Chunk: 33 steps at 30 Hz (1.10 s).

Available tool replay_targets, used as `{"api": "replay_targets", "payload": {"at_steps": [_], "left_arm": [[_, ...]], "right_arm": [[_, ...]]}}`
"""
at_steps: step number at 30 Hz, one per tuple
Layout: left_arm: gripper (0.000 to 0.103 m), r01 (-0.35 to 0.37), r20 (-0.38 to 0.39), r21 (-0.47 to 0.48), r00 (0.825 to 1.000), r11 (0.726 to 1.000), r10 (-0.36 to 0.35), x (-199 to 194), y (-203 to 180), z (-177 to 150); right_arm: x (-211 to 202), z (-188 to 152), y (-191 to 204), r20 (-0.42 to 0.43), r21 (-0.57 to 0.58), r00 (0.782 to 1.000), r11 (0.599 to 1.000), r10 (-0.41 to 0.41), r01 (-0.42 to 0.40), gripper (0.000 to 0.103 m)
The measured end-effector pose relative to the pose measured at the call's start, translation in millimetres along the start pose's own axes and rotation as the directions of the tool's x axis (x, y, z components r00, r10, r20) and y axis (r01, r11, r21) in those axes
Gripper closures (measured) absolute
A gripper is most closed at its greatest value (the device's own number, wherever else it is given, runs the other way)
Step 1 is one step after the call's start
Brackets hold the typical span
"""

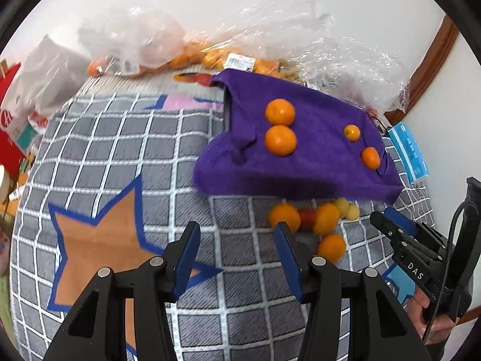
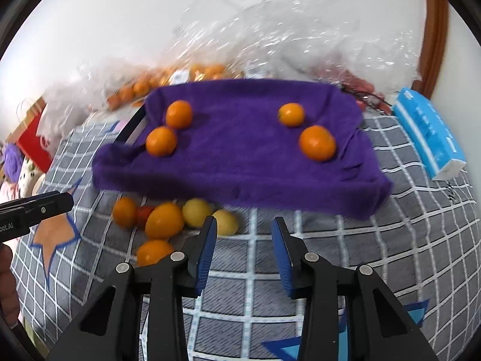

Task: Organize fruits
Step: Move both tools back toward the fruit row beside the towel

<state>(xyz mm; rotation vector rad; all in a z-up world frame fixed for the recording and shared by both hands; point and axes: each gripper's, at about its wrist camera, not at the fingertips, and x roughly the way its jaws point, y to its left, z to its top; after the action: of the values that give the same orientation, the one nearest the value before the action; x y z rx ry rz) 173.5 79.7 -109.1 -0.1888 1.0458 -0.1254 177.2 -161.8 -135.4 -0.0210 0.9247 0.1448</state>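
Note:
A purple cloth (image 1: 300,162) (image 2: 240,162) lies draped over a raised tray on the checked blanket. On it, two oranges (image 1: 280,126) (image 2: 168,129) sit as a touching pair at the left, and two smaller oranges (image 1: 360,146) (image 2: 303,129) sit apart at the right. A loose pile of fruit (image 1: 315,219) (image 2: 168,219) lies in front of the cloth: several oranges, a red one, two yellow ones. My left gripper (image 1: 237,228) hovers open and empty left of the pile. My right gripper (image 2: 245,221) hovers open and empty just right of the pile, its left finger beside a yellow fruit (image 2: 225,222).
Clear plastic bags (image 1: 186,45) holding more oranges lie behind the cloth against the white wall. A blue tissue pack (image 2: 427,132) lies at the right. A red bag (image 1: 9,114) stands at the left edge. The grey checked blanket (image 1: 120,156) bears an orange star.

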Motion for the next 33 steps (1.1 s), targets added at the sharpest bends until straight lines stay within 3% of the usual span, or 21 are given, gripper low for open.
{"api": "replay_targets", "payload": {"at_steps": [15, 17, 18, 33], "left_arm": [[0.054, 0.026, -0.034, -0.035, 0.999, 0.999, -0.028, 17.6, 20.5, -8.9], [0.054, 0.03, -0.034, -0.033, 0.999, 0.999, -0.031, 19.0, 19.3, -8.3], [0.054, 0.031, -0.034, -0.032, 0.999, 0.999, -0.033, 20.3, 17.7, -7.9], [0.055, 0.087, -0.059, 0.025, 0.995, 0.996, -0.086, 47.7, -33.6, 1.3]], "right_arm": [[42.0, -4.5, 11.6, -0.062, -0.051, 0.998, 0.999, -0.003, 0.0, 0.065], [44.1, -4.8, 9.8, -0.058, -0.046, 0.998, 0.999, 0.01, -0.013, 0.073], [43.9, -4.6, 9.1, -0.054, -0.046, 0.998, 0.999, 0.017, -0.019, 0.077], [15.3, -23.3, -39.4, -0.027, 0.018, 0.999, 0.999, -0.034, 0.035, 0.077]]}}
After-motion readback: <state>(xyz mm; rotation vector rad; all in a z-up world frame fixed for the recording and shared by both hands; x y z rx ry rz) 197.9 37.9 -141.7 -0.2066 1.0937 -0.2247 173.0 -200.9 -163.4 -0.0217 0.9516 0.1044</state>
